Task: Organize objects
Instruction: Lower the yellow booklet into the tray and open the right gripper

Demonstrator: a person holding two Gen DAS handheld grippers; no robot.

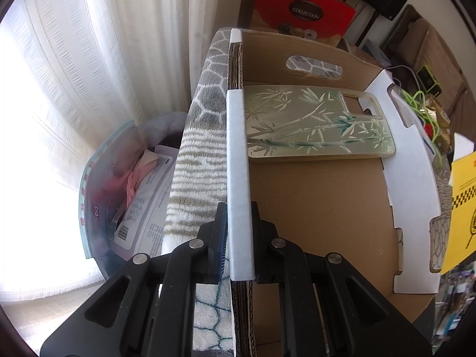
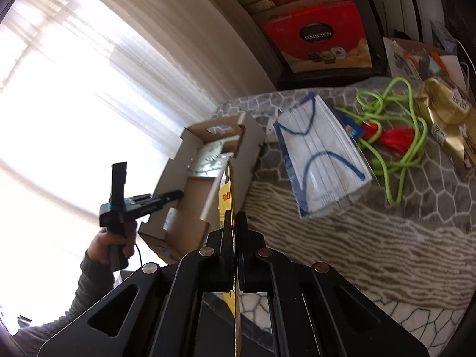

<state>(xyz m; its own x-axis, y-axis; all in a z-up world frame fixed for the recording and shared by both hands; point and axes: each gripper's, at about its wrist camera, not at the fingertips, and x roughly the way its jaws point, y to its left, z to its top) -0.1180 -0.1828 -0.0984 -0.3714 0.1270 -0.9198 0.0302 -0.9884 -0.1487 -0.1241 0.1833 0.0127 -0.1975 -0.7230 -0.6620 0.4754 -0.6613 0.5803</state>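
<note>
Your box (image 1: 312, 196) is an open, shallow brown cardboard tray with white-faced rims and an oval handle cutout in its far wall. It sits on the grey patterned blanket (image 2: 372, 238) near that blanket's window-side edge, its long axis running away from your left tongs (image 1: 239, 232) toward the far wall. Those tongs are clenched on the box's left wall, one finger outside and one inside.

Inside lies one phone case (image 1: 315, 125), pale green with painted bamboo, flat against the far end. Its long axis runs across the box, camera cutout toward the right wall.

Your right tongs (image 2: 235, 238) are clenched on one yellow card (image 2: 229, 196), held edge-on and upright, its far end just over the box's near-right rim. In the left view the same card shows beyond the right wall, with black checker marks.

Further out on the blanket: one wrapped blue-edged face mask (image 2: 318, 154) just right of the box, then one green cable (image 2: 395, 136) coiled around something red, and one gold packet (image 2: 446, 119) toward the far right edge. One red box (image 2: 321, 35) marked COLLECTION stands beyond the blanket.
</note>
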